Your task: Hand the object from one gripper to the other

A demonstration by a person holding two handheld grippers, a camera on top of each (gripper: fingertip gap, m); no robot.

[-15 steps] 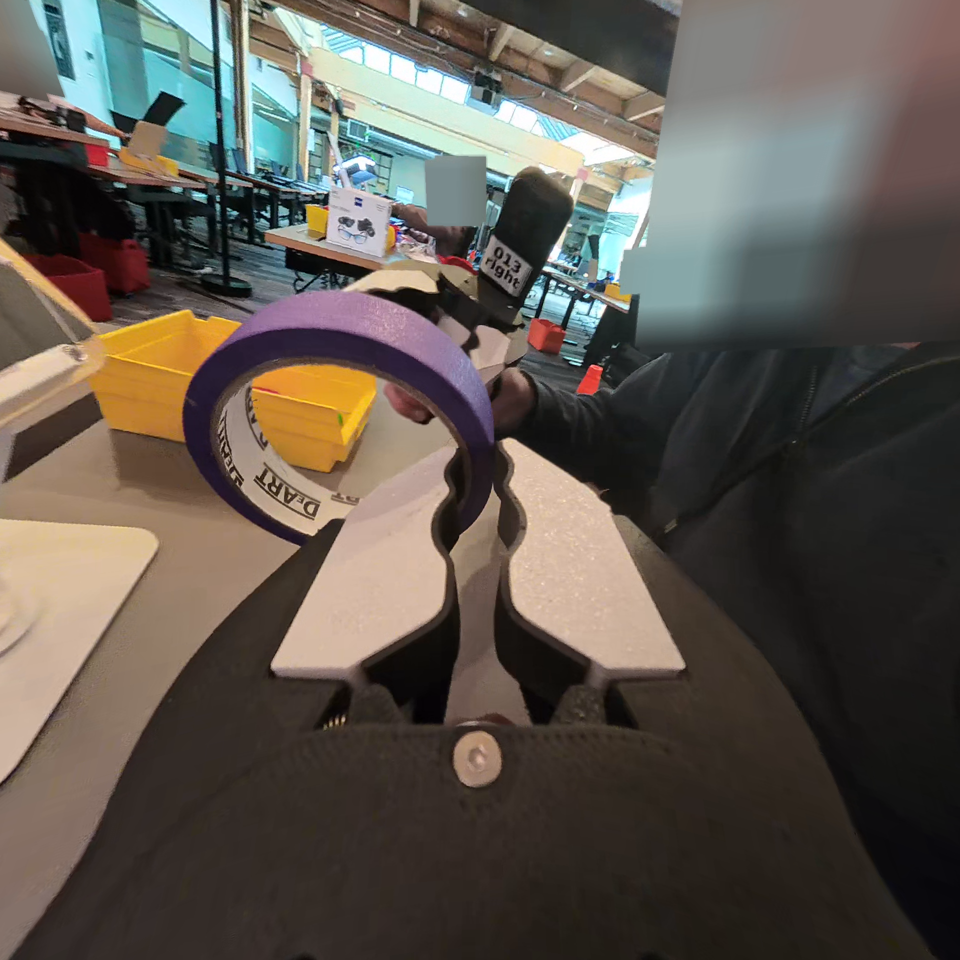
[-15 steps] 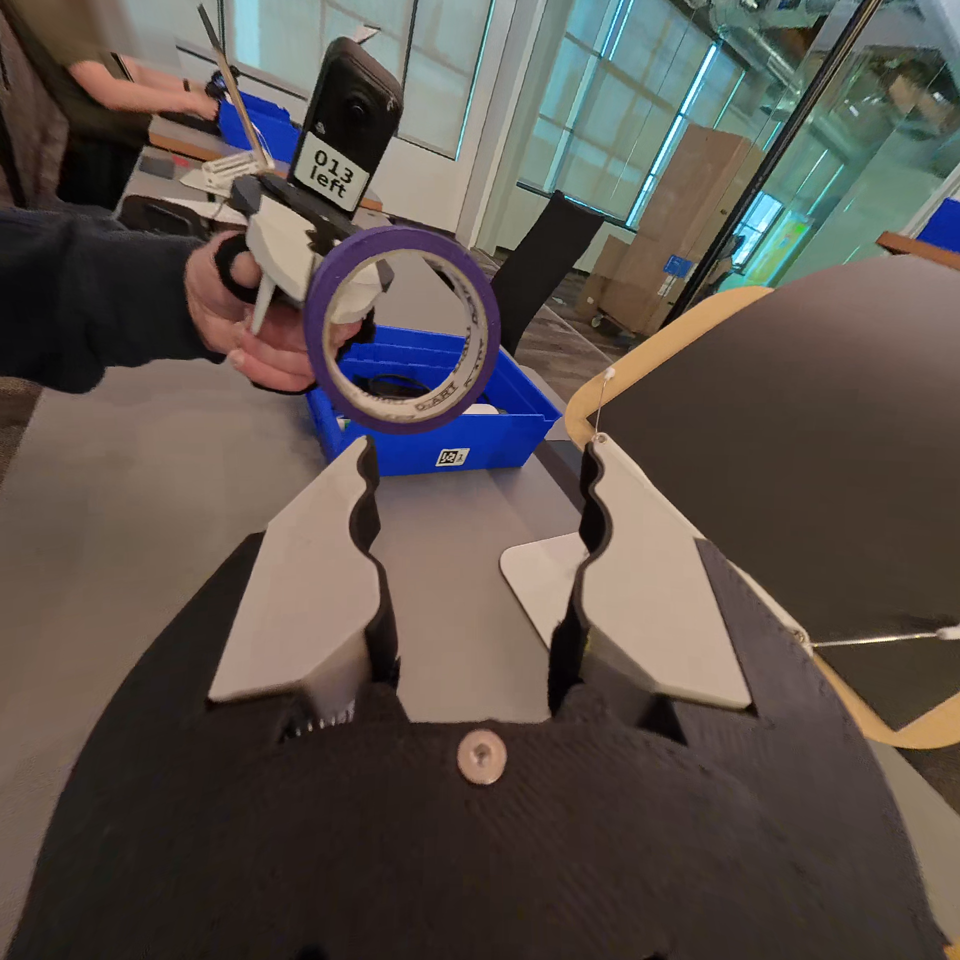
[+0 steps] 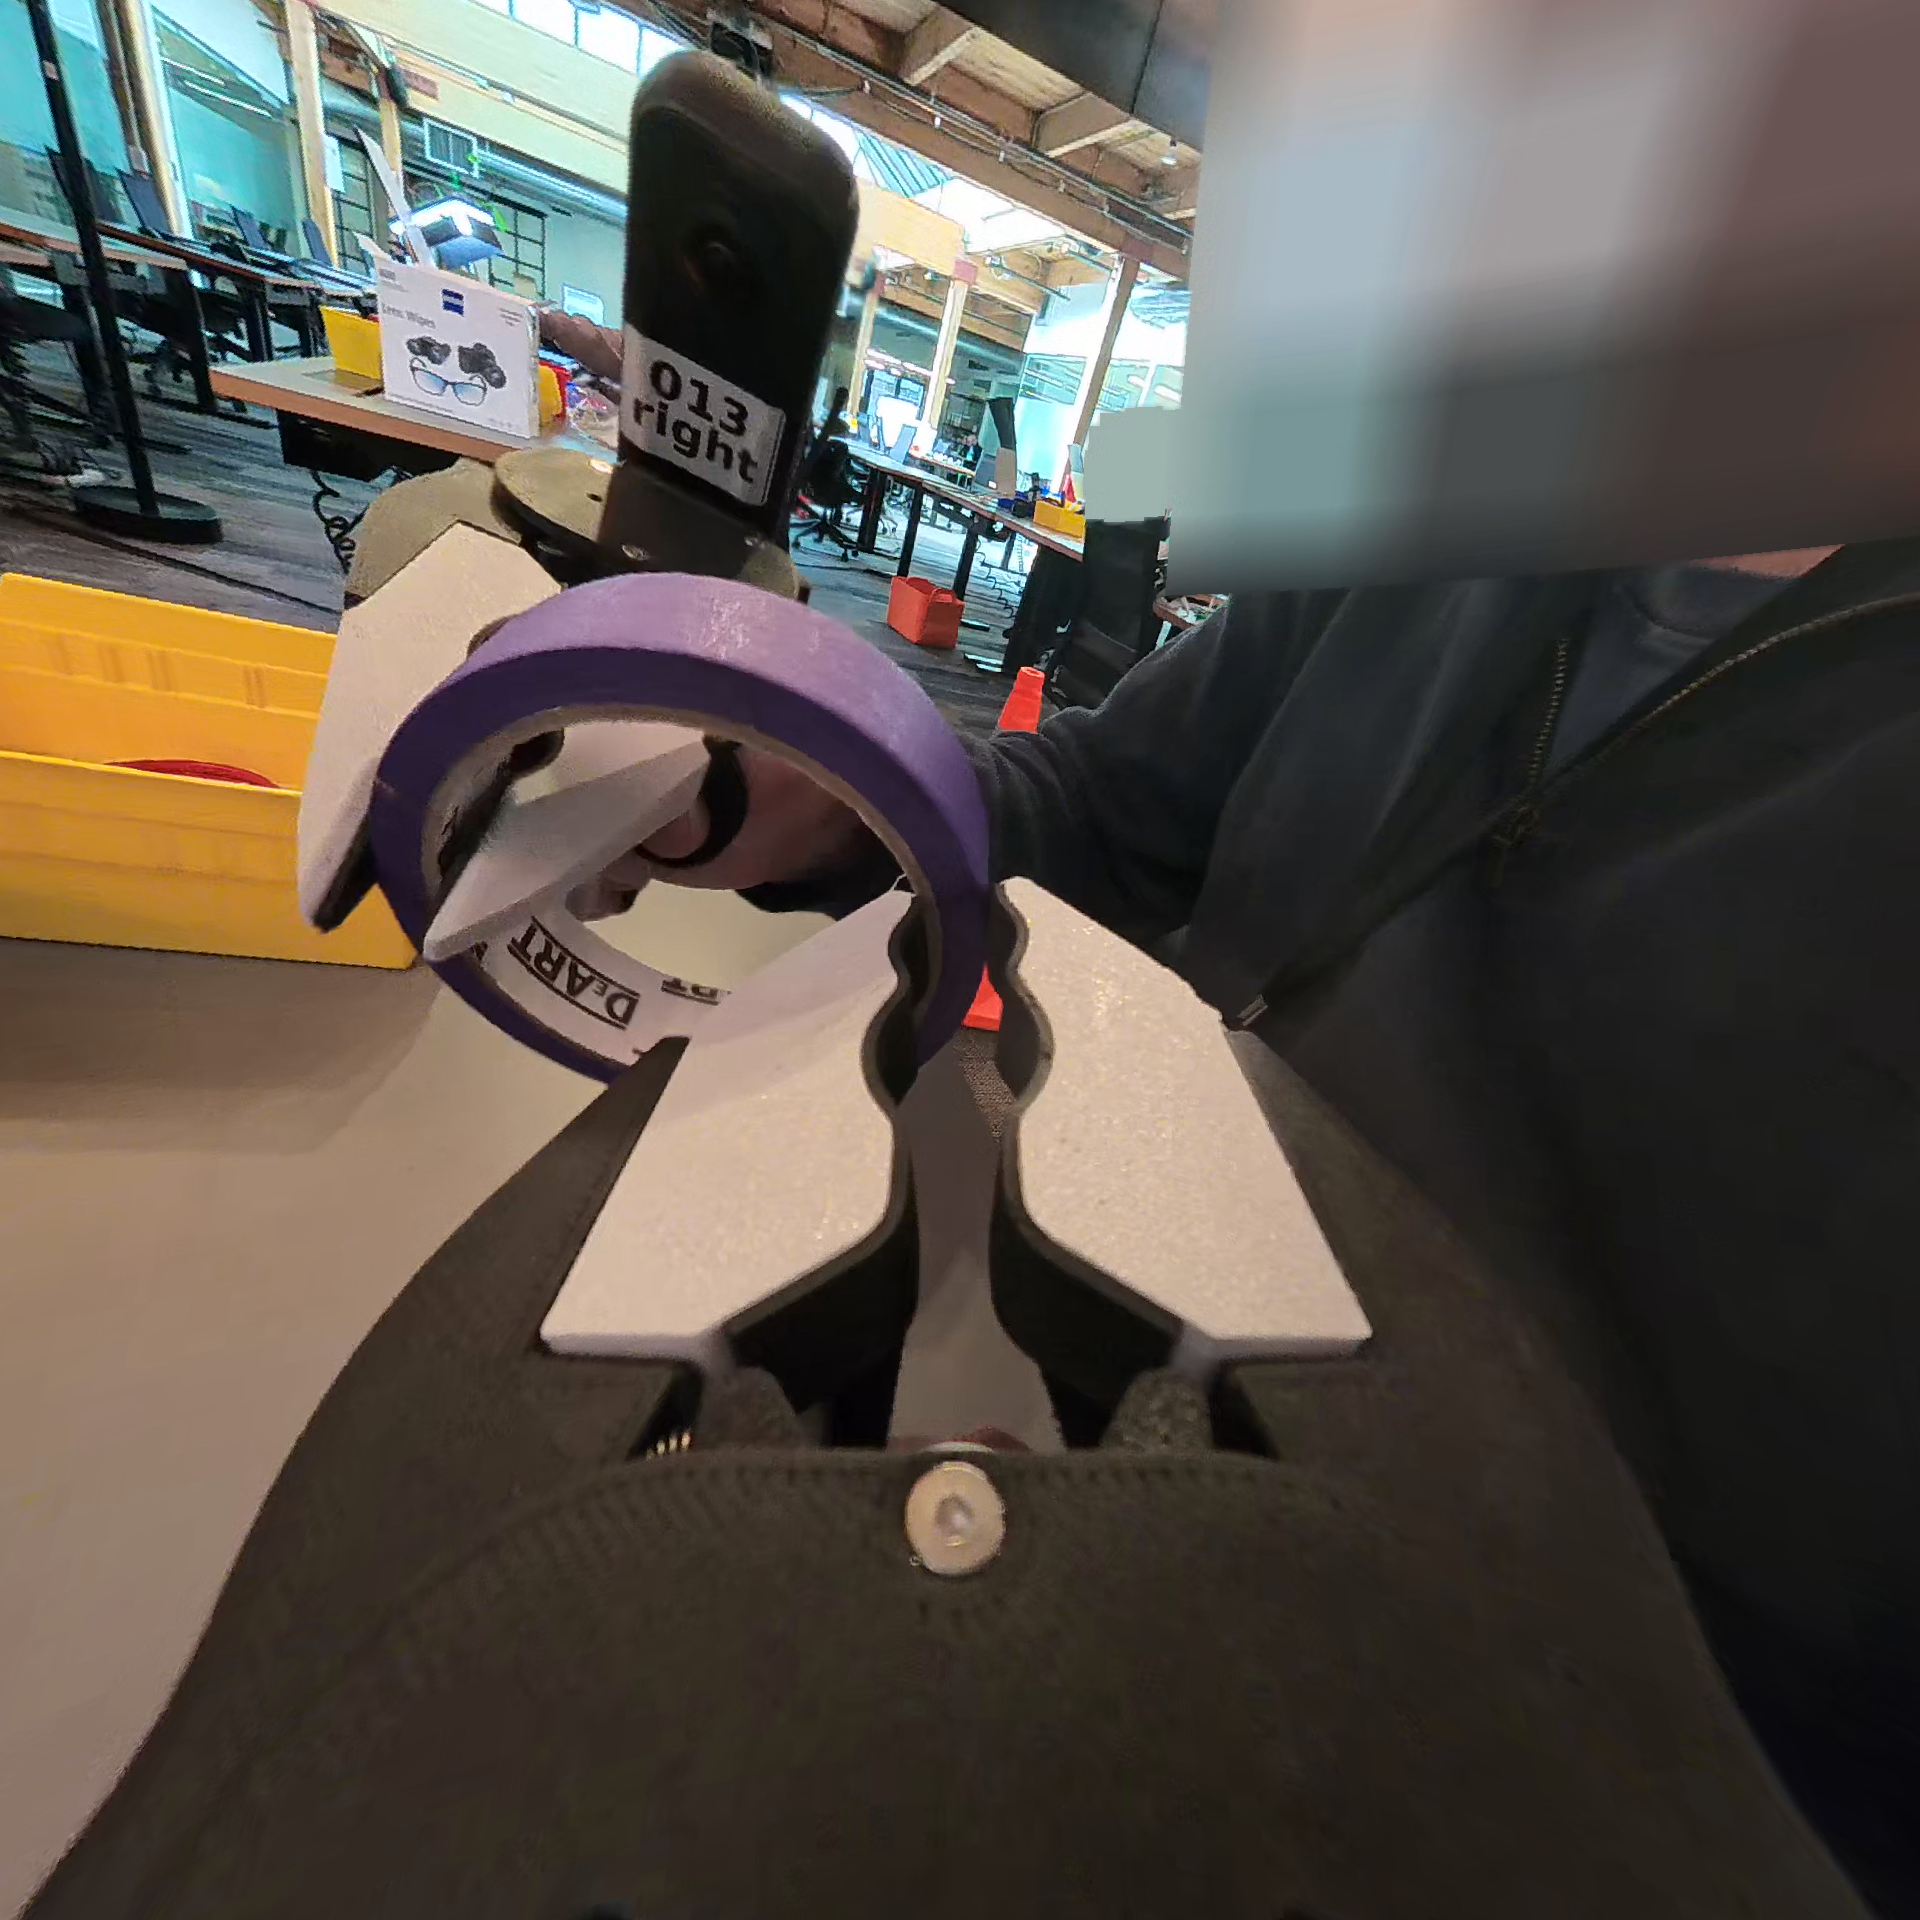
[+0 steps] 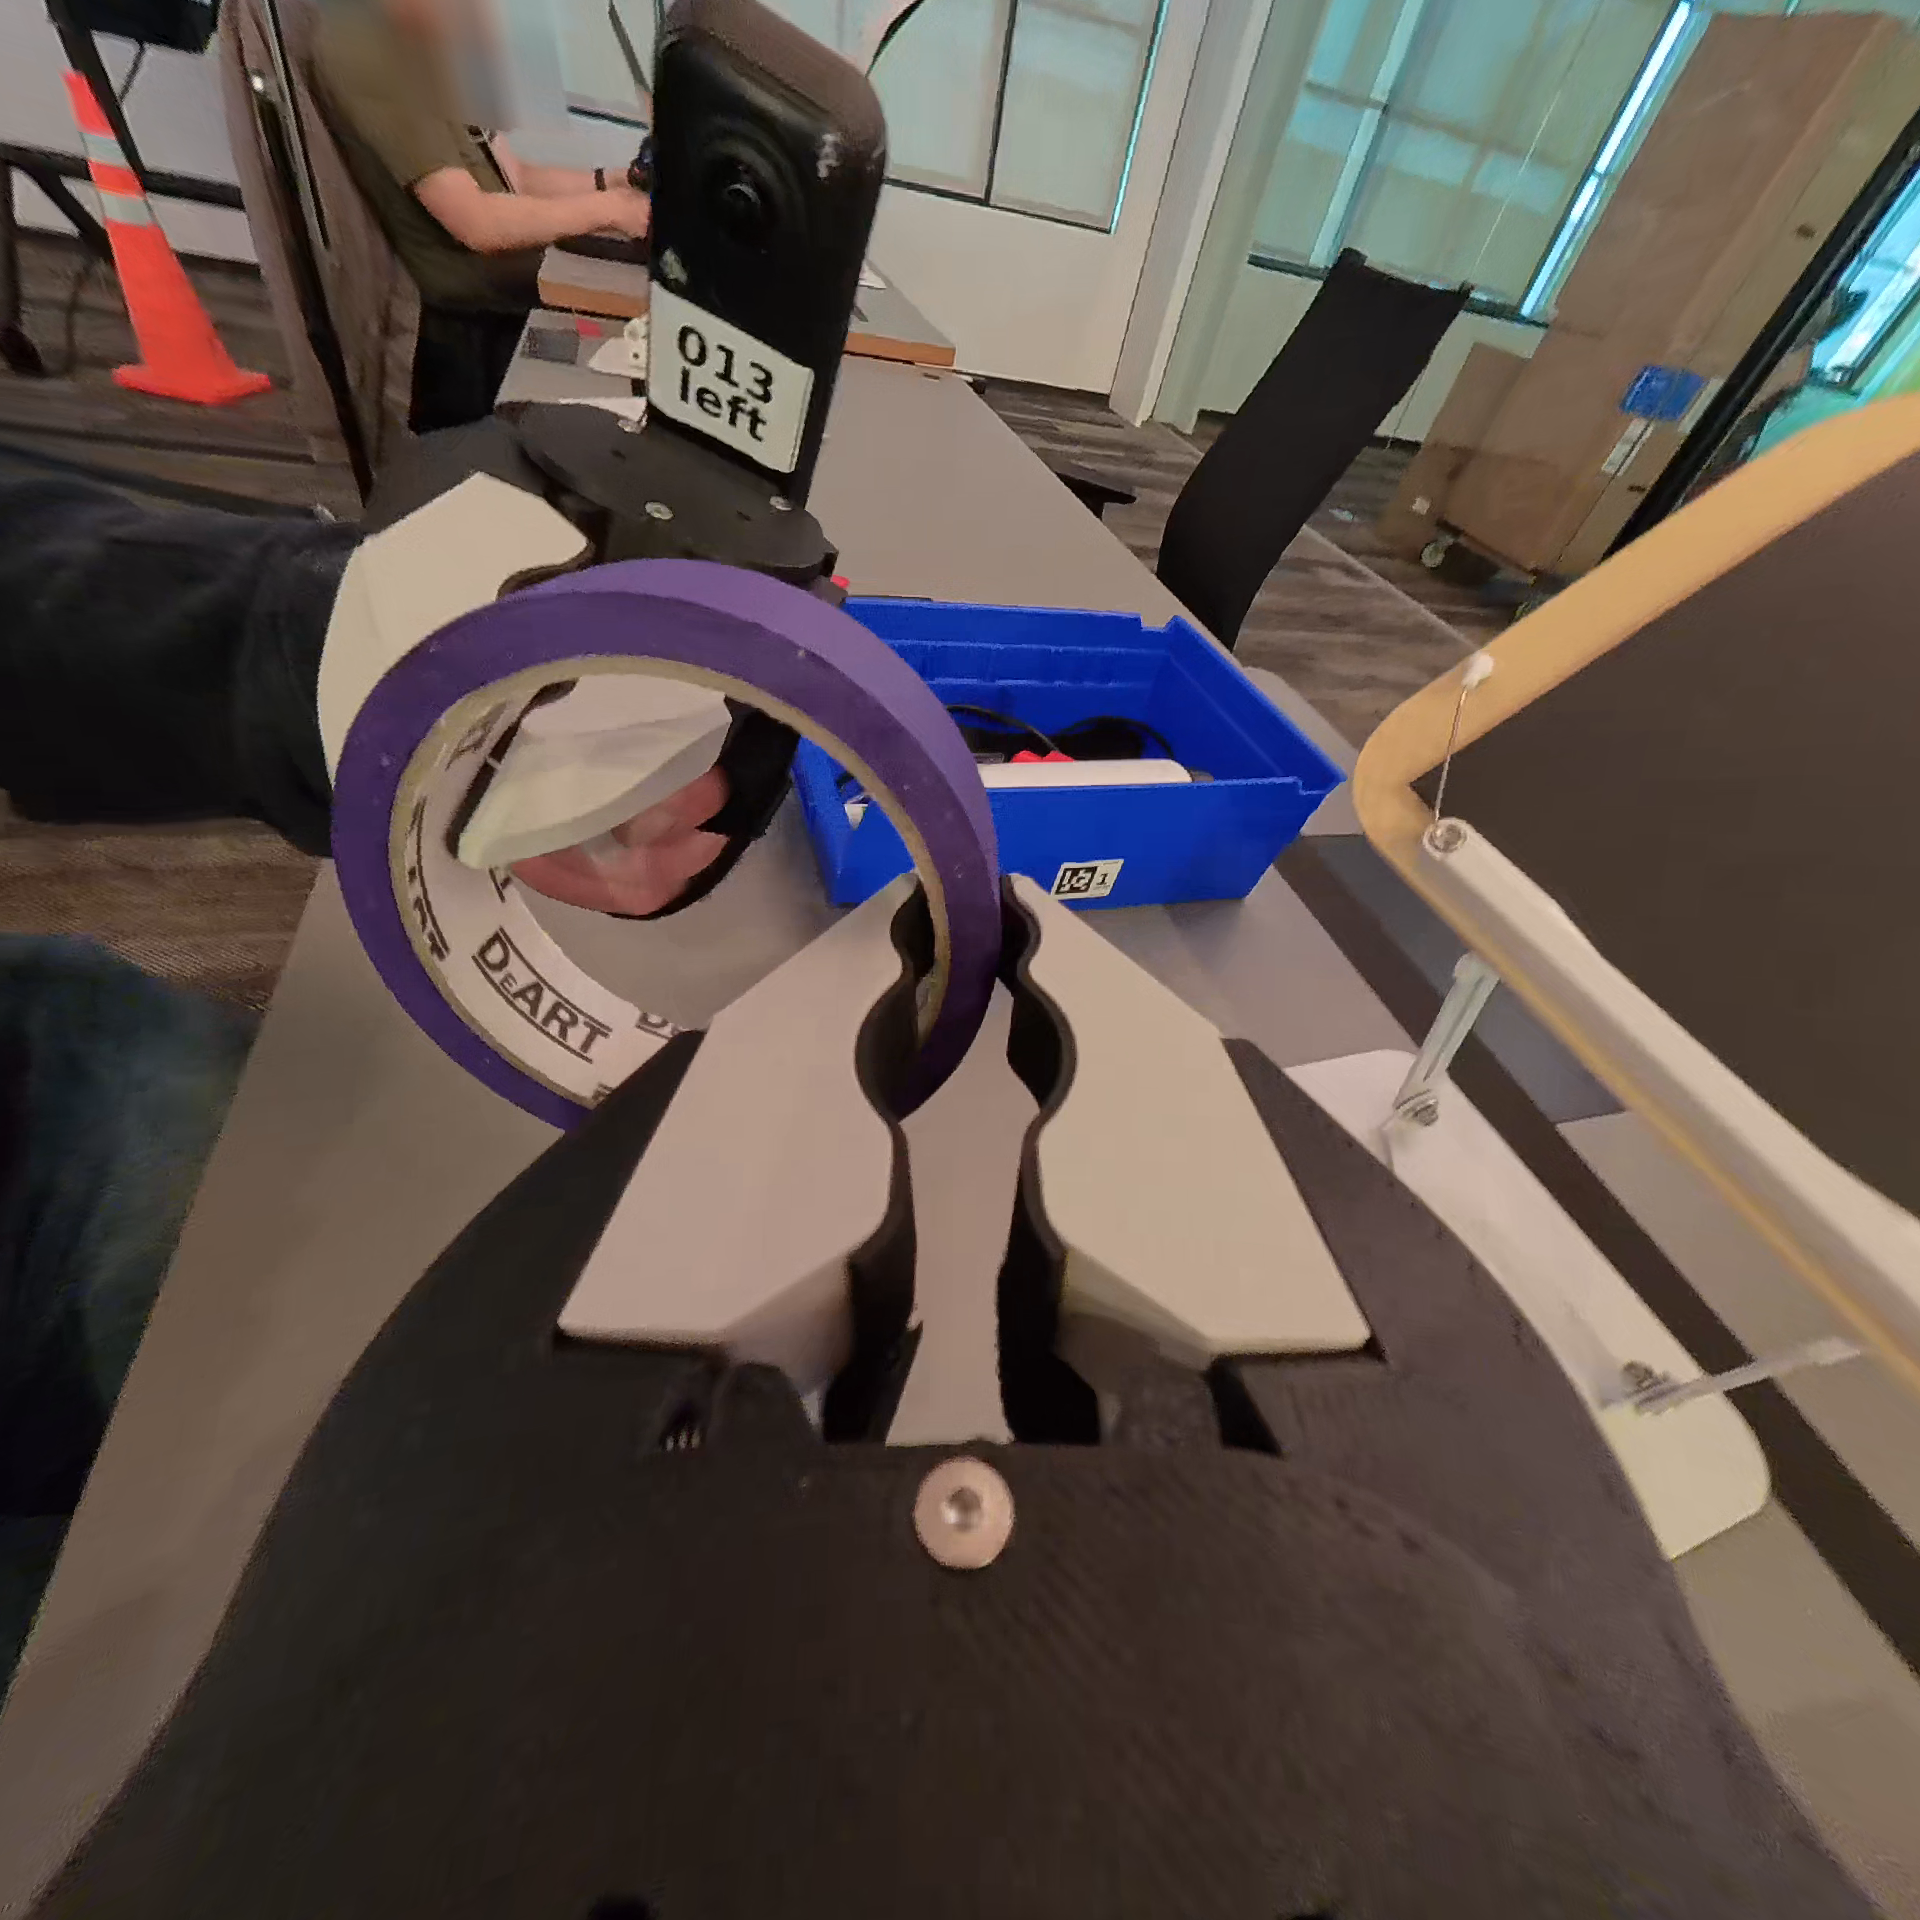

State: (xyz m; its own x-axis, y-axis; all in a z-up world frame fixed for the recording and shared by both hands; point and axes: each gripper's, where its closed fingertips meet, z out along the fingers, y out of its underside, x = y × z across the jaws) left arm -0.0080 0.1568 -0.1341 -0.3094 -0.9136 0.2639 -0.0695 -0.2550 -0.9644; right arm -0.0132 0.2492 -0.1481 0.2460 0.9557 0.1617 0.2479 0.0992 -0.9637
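While both grippers meet over the grey table (image 4: 343, 1195), the purple tape roll (image 3: 675, 665) hangs in the air between them, standing on edge above the tabletop. At one side of the roll the left gripper (image 3: 951, 977) has its jaws clamped on the band, one finger inside the ring and one outside. On the opposite side of the roll the right gripper (image 4: 961, 971) grips the band the same way, jaws drawn in tight on it. Beyond the roll in the right wrist view sits a blue bin (image 4: 1195, 727); beyond the roll in the left wrist view, a yellow bin (image 3: 156, 831).
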